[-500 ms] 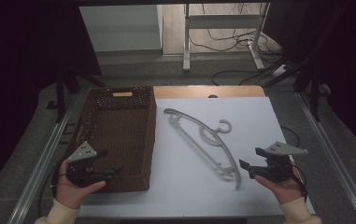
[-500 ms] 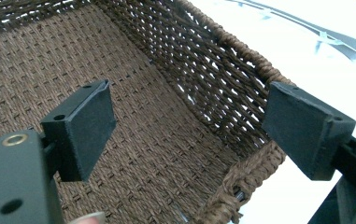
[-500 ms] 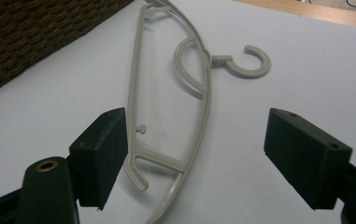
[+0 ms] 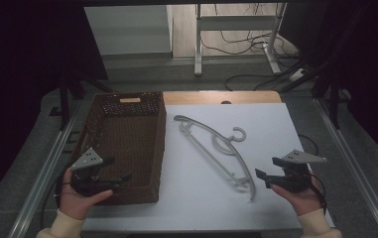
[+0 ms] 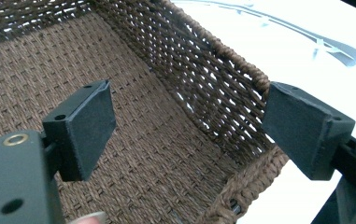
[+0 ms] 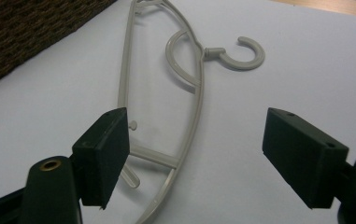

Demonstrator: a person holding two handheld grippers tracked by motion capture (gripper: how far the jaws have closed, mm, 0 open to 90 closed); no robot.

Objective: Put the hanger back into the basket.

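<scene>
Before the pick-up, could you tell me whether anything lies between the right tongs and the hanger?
Nothing visible does: the right tongs stand open just short of the hanger, with bare white table around it.

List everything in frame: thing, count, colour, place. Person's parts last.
basket: 1, dark brown wicker, left part of the table, nothing in it
hanger: 1, pale grey plastic, flat on the table right of the basket, hook toward the right
table: 1, white top, wooden strip at far edge
stand: 1, white metal, on the floor beyond the table
cables: several, black, floor by the stand
left gripper: 1, black, open, over the basket's near end
right gripper: 1, black, open, near the hanger's near end
</scene>
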